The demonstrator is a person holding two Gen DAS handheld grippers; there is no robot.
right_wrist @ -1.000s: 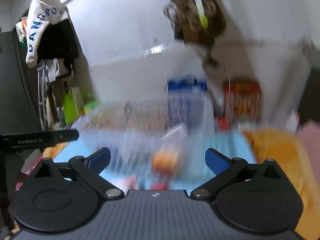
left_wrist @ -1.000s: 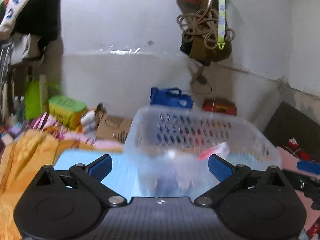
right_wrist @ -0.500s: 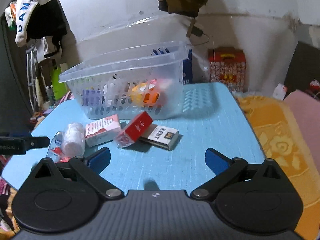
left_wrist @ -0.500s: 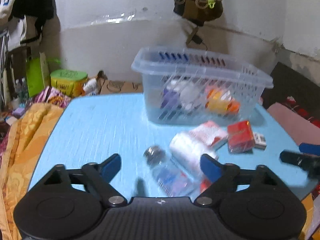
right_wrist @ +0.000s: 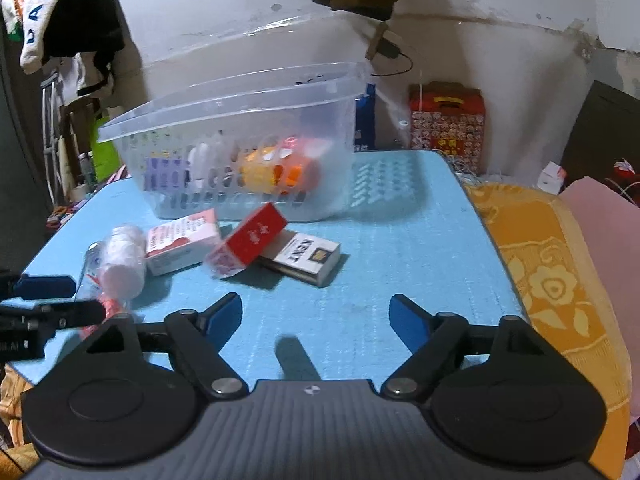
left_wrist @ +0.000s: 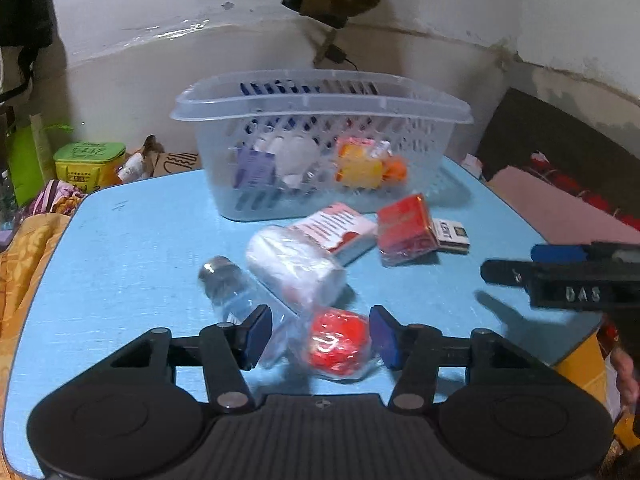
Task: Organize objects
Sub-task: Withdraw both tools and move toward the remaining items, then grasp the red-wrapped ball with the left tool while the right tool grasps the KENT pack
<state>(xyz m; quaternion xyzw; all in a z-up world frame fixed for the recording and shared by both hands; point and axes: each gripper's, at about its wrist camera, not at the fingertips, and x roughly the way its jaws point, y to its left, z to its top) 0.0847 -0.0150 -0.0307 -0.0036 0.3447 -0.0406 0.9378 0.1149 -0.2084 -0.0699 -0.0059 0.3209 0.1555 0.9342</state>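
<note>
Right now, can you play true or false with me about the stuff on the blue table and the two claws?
1. The red pack leans on the Kent pack. True.
2. The clear basket has nothing in it. False: it holds an orange-yellow packet and other things.
3. The left claw has a red wrapped thing between its fingers, not squeezed. True.
4. The right claw is clamped on the Kent pack. False: it is open, short of the pack.
5. The small bottle stands upright. False: it lies on its side.
</note>
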